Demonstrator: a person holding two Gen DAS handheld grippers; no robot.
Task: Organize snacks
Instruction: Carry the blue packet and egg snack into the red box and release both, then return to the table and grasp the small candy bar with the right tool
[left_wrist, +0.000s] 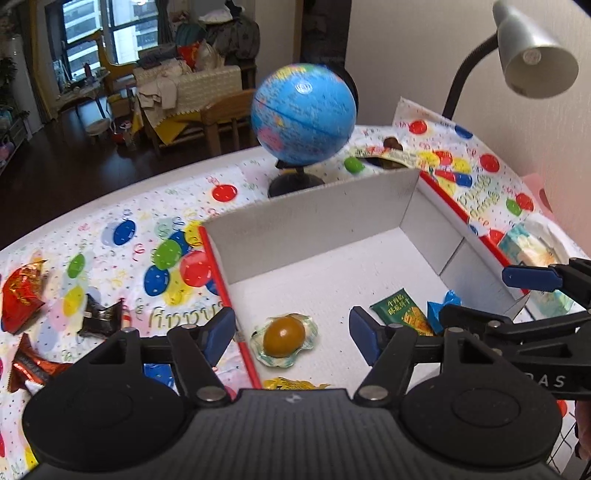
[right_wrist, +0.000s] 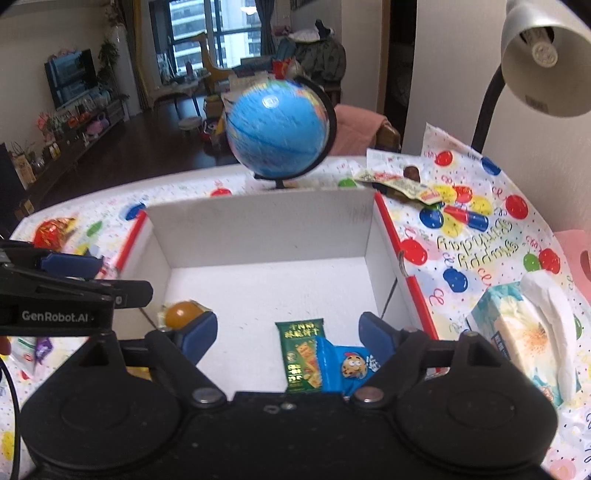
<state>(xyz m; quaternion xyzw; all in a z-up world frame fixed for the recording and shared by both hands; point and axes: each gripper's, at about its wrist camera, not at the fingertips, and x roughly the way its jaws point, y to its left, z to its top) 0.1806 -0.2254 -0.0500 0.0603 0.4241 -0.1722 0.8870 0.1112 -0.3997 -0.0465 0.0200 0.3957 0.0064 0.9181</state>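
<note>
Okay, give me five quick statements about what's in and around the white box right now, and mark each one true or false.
1. The green snack packet lies inside the white box. True.
2. The left tongs grip the jelly cup. False: they stand open and the cup lies free on the box floor.
3. The globe stands behind the box. True.
4. The tissue pack is inside the box. False: it sits outside, on the balloon-print cloth.
5. The right tongs are clamped shut. False: they are open above the packets.

Green packet (right_wrist: 301, 360) and blue cookie packet (right_wrist: 347, 365) inside white box (right_wrist: 258, 225).
</note>
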